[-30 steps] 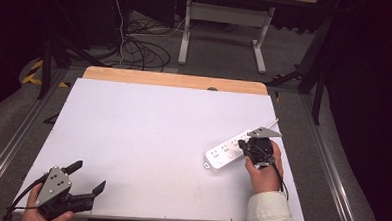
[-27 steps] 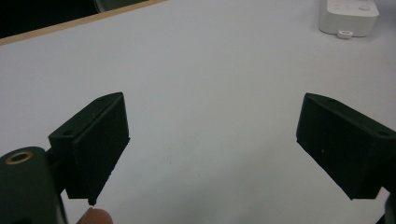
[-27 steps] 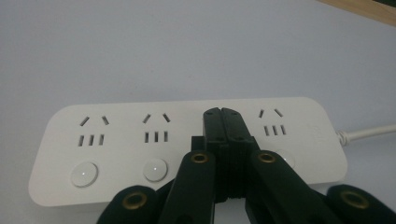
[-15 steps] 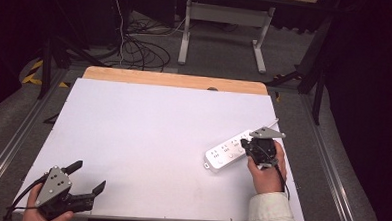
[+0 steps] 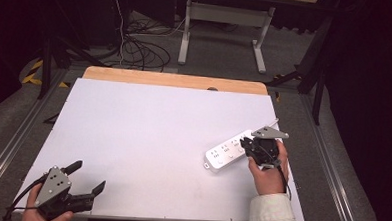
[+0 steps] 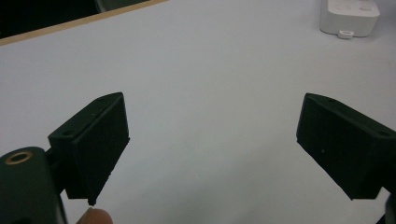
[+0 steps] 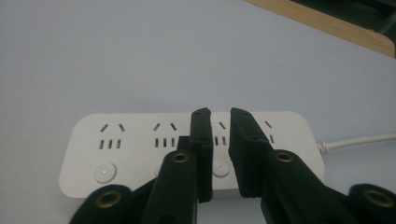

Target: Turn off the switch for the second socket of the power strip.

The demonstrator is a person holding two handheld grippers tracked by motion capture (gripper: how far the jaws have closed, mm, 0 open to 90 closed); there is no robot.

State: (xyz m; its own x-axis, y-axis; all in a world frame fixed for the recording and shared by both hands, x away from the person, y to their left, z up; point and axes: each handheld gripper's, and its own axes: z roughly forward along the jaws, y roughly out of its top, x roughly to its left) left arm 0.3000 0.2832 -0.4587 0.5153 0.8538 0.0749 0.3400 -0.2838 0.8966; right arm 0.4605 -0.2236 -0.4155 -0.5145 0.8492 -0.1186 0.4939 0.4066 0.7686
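A white power strip [image 5: 225, 154] with several sockets and round buttons lies at the table's right side, seen close in the right gripper view [image 7: 135, 140] and far off in the left gripper view [image 6: 350, 16]. My right gripper [image 5: 251, 147] hovers over the strip's right half, pointing down at it. Its jaws [image 7: 220, 114] have just been opening and stand a narrow gap apart with nothing between them. My left gripper [image 5: 88, 176] rests near the front left corner, wide open [image 6: 212, 135] over bare table.
The white tabletop [image 5: 148, 123] has a wooden strip [image 5: 175, 80] along its far edge. The strip's white cord [image 7: 359, 139] runs off to the right. Beyond the table are floor cables [image 5: 137, 45] and a desk frame [image 5: 223, 16].
The right hand has edged slightly to the right over the strip's end. The left gripper has kept still.
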